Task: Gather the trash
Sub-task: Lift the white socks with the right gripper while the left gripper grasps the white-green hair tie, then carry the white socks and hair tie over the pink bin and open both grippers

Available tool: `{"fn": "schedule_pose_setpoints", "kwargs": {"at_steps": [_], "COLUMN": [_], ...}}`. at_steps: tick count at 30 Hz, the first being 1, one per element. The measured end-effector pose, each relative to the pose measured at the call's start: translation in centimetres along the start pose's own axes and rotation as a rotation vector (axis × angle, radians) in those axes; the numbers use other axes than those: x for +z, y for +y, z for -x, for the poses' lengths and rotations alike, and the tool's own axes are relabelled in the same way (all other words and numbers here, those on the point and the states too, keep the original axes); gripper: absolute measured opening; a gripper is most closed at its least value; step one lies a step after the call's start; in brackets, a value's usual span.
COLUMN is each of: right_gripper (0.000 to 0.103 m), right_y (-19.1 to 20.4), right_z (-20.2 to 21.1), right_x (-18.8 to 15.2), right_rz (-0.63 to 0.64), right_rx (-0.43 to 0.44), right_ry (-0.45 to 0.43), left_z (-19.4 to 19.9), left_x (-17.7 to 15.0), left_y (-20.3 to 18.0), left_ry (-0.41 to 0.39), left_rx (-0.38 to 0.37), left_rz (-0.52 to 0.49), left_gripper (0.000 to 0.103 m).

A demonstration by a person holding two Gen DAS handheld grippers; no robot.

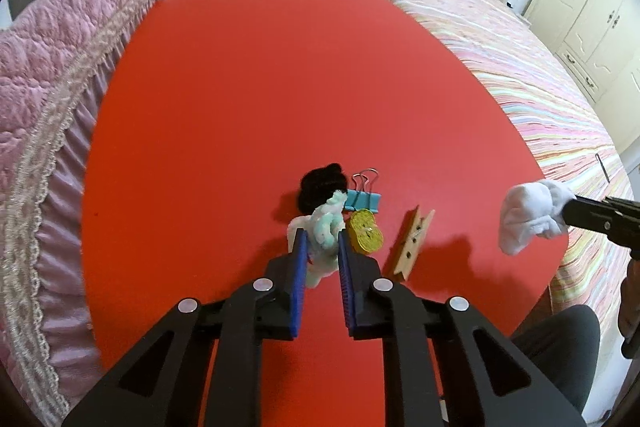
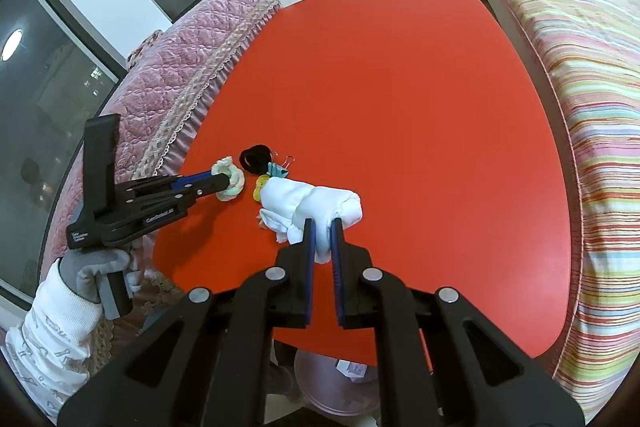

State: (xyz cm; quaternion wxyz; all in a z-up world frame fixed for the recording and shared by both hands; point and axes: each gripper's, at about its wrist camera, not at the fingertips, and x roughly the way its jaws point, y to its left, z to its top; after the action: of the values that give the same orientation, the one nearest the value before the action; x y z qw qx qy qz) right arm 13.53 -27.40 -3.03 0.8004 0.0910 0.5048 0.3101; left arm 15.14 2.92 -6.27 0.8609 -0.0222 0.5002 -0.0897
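Note:
My left gripper [image 1: 322, 243] is shut on a pale green and white fluffy scrunchie [image 1: 325, 233] low over the red table [image 1: 280, 87]; it also shows in the right wrist view [image 2: 229, 183]. My right gripper [image 2: 321, 227] is shut on a crumpled white cloth [image 2: 308, 205] and holds it above the table's near edge; the cloth shows at the right in the left wrist view [image 1: 530, 217]. Just beyond the scrunchie lie a black hair tie [image 1: 320, 189], a blue binder clip [image 1: 362, 195], a yellow roll [image 1: 364, 230] and a wooden clothespin [image 1: 412, 245].
A pink quilted sofa cover [image 1: 48, 99] borders the table's left side. A striped bed [image 1: 520, 67] runs along the right. A pale pink bin [image 2: 340, 387] stands on the floor under the table's near edge. Cream cabinets [image 1: 592, 15] stand far right.

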Motion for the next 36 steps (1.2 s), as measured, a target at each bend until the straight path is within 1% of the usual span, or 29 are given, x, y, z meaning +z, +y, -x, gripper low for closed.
{"fn": "schedule_pose_setpoints", "kwargs": {"at_steps": [5,10,17,22,27,31,36], "right_gripper": [0.007,0.007,0.007,0.007,0.007,0.007,0.007], "right_y": [1.0,2.7,4.2,5.7,7.0,7.5,7.5], "right_z": [1.0,2.4,4.7,6.5,7.6,7.2,5.5], "right_x": [-0.4,-1.2,-3.3,-5.5,-8.0,-10.4,-13.4], "right_rz": [0.035,0.093,0.137,0.180,0.231,0.257,0.256], "right_rx": [-0.020,-0.057,-0.072,-0.073,-0.079,-0.084,-0.071], "right_ry": [-0.020,-0.043,-0.076,-0.089,-0.080,-0.038,0.034], "left_z": [2.5,5.7,8.9,10.8,11.1,10.9,10.2], "left_x": [-1.0,-2.9,-4.9,-7.5,-10.2,-12.0,-13.9], "left_y": [-1.0,-2.7,-4.4,-6.1,-7.0,-7.7,-8.0], "left_ry": [-0.036,-0.086,-0.137,-0.165,-0.155,-0.131,-0.100], "left_rx": [0.009,0.006,-0.012,-0.023,-0.046,-0.058,-0.071], "left_rz": [-0.027,-0.069,-0.105,-0.134,-0.140,-0.146,-0.137], "left_gripper": [0.015,0.015,0.015,0.015,0.015,0.015,0.015]}}
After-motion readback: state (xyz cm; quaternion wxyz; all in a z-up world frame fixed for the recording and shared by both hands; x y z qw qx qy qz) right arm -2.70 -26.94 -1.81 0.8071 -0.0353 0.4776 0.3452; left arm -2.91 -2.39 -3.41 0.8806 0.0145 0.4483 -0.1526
